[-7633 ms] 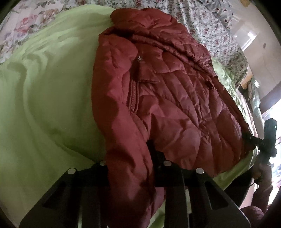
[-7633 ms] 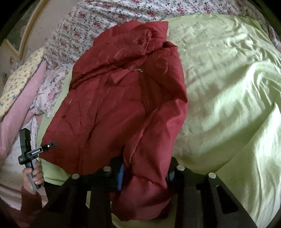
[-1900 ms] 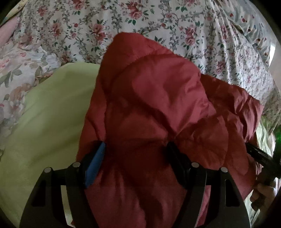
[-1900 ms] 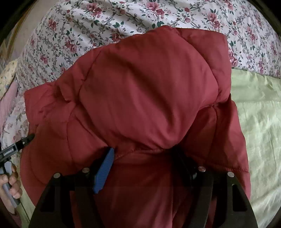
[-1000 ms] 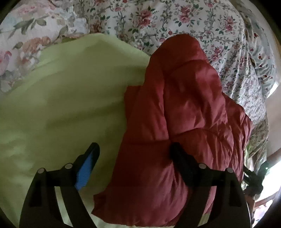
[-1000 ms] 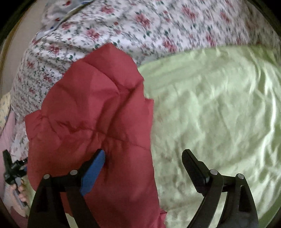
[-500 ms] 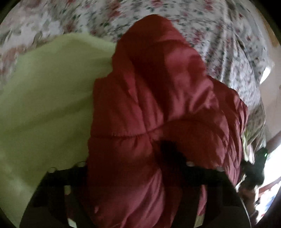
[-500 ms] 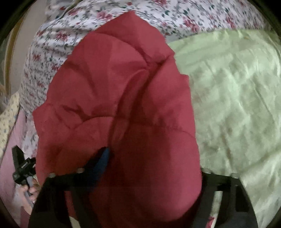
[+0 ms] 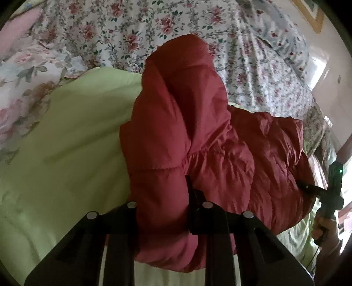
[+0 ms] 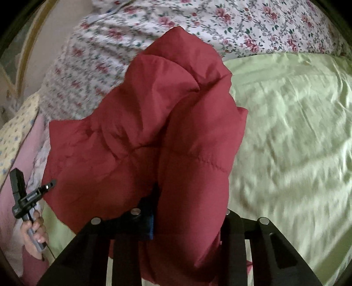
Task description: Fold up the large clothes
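Note:
A dark red quilted puffer jacket lies bunched on a light green bedsheet. My left gripper is shut on a thick fold of the jacket at its left edge, the fabric bulging between the fingers. My right gripper is shut on a fold of the same jacket at its right edge. The jacket hides most of both pairs of fingertips. Each gripper shows small in the other's view, the right one at the far right, the left one at the lower left.
Floral bedding is heaped behind the jacket. A pink and yellow pillow lies at the left. The green sheet stretches to the right. A wall with a picture frame is at the far right.
One second ago both grippers were open beside the jacket. They have since moved onto its edges and shut on folds of it, and the jacket now bunches up between them.

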A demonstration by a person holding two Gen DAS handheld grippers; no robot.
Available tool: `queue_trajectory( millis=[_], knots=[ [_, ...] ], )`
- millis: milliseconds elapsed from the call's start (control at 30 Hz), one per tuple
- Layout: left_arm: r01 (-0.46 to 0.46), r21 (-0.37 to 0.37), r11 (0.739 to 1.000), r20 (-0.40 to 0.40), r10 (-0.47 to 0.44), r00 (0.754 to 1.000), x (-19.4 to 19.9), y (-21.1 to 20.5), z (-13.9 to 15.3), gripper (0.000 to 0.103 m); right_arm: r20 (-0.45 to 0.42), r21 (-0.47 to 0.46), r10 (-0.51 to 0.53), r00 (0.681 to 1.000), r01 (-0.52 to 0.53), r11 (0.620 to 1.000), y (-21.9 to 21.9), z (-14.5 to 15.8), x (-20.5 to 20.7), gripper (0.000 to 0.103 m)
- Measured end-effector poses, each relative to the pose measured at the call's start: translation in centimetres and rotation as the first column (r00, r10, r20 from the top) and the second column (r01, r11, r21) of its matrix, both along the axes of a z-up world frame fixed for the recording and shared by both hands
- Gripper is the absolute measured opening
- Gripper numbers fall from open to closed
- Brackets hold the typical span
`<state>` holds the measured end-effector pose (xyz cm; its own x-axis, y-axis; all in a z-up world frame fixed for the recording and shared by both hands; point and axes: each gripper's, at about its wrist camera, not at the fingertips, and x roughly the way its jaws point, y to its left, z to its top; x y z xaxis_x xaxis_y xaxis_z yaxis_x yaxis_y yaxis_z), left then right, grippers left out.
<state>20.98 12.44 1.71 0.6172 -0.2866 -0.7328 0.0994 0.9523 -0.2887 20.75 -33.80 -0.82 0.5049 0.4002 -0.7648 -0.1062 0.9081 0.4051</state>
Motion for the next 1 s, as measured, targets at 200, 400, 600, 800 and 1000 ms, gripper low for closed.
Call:
queue_trajectory(
  millis=[200, 400, 600, 800, 1000],
  knots=[
    [0.017, -0.022, 1.000, -0.041, -0.017, 0.999, -5.5, 0.6, -0.4, 0.020, -0.038, 0.023, 0.034, 0.999, -0.033, 0.999, -0.1, -0.1, -5.2, 0.032],
    [0.032, -0.069, 0.997, -0.074, -0.037, 0.997, -10.6, 0.4, 0.2, 0.020, -0.059, 0.044, 0.049, 0.997, -0.046, 0.998, -0.9, -0.1, -9.0, 0.032],
    [0.027, -0.052, 0.998, -0.090, -0.032, 0.995, -12.4, 0.2, 0.0, 0.020, -0.065, 0.030, 0.052, 0.997, -0.050, 0.998, -1.2, -0.1, -10.1, 0.032],
    [-0.021, 0.038, 0.999, -0.083, 0.024, 0.996, -10.5, -0.1, -1.8, 0.028, -0.043, -0.072, 0.035, 0.998, -0.039, 0.997, -0.2, -0.3, -9.9, 0.039],
    [-0.114, 0.108, 0.988, -0.059, 0.121, 0.991, -9.3, 0.5, -2.6, 0.068, -0.033, -0.127, -0.016, 0.999, 0.012, 0.992, -0.8, -0.1, -9.5, 0.065]
  ],
)
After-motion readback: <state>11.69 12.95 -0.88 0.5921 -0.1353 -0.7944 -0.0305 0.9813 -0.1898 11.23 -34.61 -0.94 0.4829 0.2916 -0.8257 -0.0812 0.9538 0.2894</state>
